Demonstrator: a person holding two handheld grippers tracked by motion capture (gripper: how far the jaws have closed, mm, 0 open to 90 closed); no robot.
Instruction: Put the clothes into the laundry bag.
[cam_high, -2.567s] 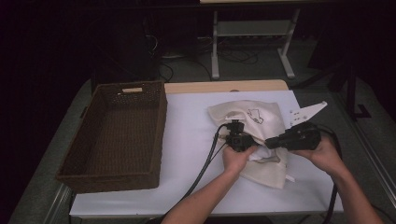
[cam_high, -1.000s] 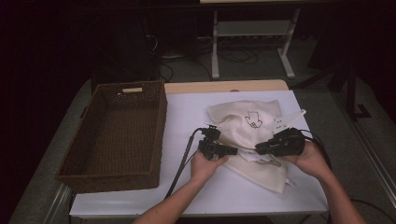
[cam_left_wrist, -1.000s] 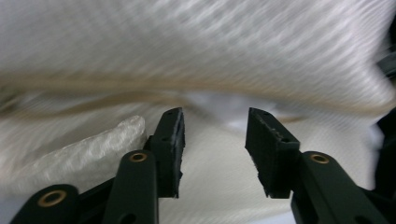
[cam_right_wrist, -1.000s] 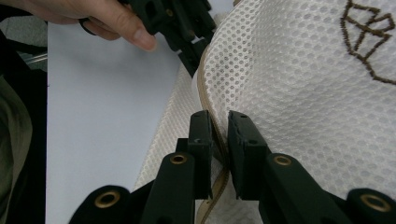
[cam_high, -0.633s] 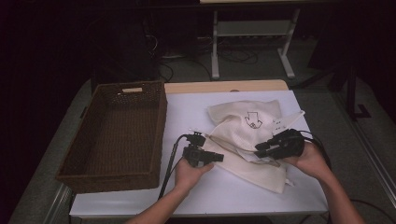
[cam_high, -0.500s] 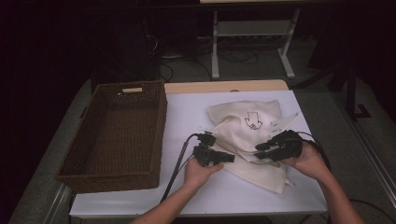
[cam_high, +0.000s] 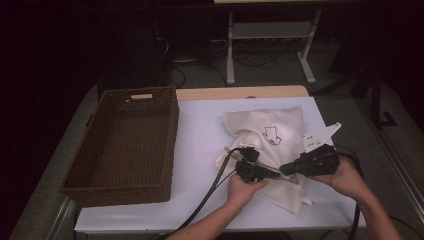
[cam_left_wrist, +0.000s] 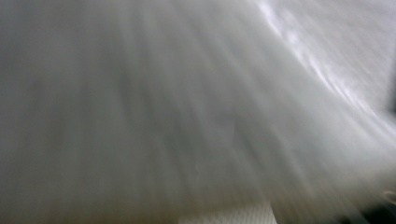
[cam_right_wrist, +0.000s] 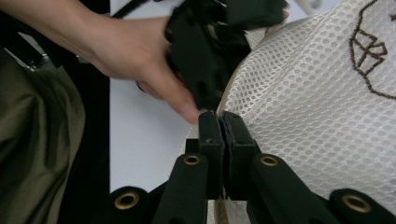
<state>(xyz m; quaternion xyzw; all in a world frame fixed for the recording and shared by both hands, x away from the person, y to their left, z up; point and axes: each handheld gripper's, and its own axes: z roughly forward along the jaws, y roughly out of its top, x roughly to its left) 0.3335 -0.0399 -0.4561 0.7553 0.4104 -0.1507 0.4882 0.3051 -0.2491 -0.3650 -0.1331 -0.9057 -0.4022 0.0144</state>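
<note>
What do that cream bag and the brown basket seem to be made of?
The bag looks like soft mesh fabric, matte cream: small round holes cover it and a brown outline is stitched on. The basket seems to be woven wicker or rattan, dark brown: its walls show a tight weave, though the fibre could be synthetic.

A cream mesh bag (cam_high: 265, 132) with a brown embroidered outline lies beside a dark-brown wicker basket (cam_high: 125, 145).

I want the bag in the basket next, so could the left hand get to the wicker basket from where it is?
Probably yes: the wicker basket sits open on the left hand's side, with bare table between them; the mesh bag lies to its other side.
</note>
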